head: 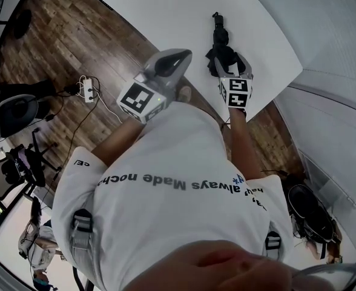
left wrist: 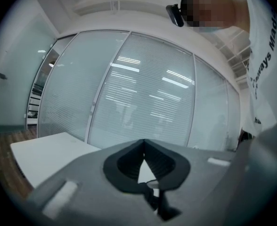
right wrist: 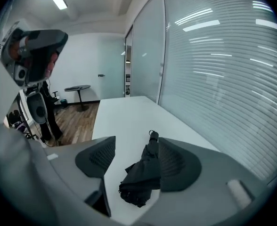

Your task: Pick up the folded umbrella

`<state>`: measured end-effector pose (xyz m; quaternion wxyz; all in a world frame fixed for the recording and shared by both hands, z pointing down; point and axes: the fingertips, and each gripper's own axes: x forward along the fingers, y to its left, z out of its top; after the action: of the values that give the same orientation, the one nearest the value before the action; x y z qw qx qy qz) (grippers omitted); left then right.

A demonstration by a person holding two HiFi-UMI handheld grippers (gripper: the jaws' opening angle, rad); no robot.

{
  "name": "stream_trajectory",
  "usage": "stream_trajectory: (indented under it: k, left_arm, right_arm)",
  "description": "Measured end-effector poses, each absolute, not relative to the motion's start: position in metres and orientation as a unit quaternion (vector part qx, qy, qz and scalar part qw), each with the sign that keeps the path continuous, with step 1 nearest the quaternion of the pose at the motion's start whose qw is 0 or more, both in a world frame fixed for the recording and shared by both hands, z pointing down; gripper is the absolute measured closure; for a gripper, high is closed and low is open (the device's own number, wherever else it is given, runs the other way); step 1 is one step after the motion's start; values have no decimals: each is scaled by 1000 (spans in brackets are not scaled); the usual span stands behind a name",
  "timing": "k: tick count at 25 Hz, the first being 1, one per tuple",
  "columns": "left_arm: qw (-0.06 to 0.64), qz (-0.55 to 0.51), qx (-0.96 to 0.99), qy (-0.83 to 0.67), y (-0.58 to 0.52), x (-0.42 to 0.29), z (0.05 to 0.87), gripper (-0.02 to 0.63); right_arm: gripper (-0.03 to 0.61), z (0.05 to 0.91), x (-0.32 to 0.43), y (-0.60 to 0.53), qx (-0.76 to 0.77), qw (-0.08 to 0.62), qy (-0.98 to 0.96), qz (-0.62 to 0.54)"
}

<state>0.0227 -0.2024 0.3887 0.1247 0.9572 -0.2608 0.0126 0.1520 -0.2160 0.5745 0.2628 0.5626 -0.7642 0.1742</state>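
Observation:
The folded black umbrella [head: 220, 44] lies on the white table [head: 166, 11] near its right edge, handle end pointing away from me. My right gripper [head: 231, 66] hangs just over its bunched near end. In the right gripper view the umbrella [right wrist: 145, 173] lies between the spread jaws of that gripper [right wrist: 136, 147], close to the right pad and well apart from the left one; the gripper is open. My left gripper [head: 183, 57] hovers at the table's near edge, left of the umbrella. In its own view the left gripper [left wrist: 143, 145] has its fingertips meeting, with nothing between them.
A power strip [head: 88, 88] with cables lies on the wooden floor to the left, with office chairs [head: 14, 114] beyond it. A dark round bin [head: 311, 214] stands at the right. A glass wall with blinds [right wrist: 223, 69] runs along the table's far side.

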Motion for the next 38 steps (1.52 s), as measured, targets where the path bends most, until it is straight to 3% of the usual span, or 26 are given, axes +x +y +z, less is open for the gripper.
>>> stream_trajectory:
  k: [13,22,31,38]
  left_arm:
    - [128,19,950,-285,-217,1,391,614]
    - [130,22,948,-291,-225,2,392,614]
    - [127,24,948,-290,-225,3,388,614]
    - [125,22,947,-296,-225,-3,386,614]
  right_arm:
    - [152,715,173,-232,548,356,-704,278]
    - [133,775,183,-229,538,368,-666,364]
    - [157,796,172,-230,532,388,-642,393]
    - [292,791,168,-227,526,382,-639,412]
